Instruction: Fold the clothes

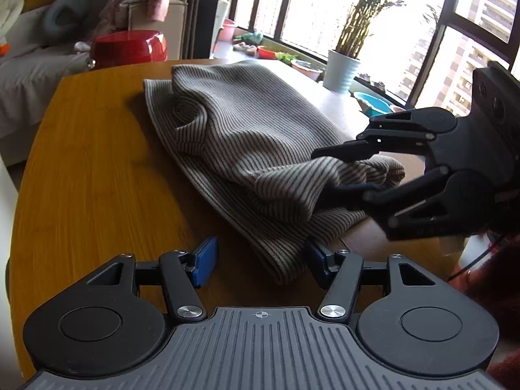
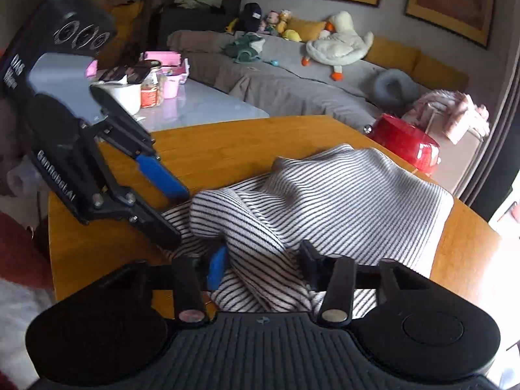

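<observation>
Both wrist views sit low, close over the striped garment (image 1: pixel 247 136); facing across each other.

So here we've got the right gripper (image 2: pixel 263 265) clamped on a bunched-up fold of the striped sweater (image 2: pixel 341 195), blue pad on the left side pressed into the fabric. The rest of the sweater sprawls over the wooden desk (image 2: pixel 211 143) toward the far right. Our left gripper (image 2: pixel 169 214) comes in from the left with its fingers (image 2: pixel 162 175) spread, the lower one resting on the sweater's near-left edge. Behind it all: a grey sofa (image 2: pixel 292 87) with a plush duck (image 2: pixel 341 45) and a red stool (image 2: pixel 403 139).
</observation>
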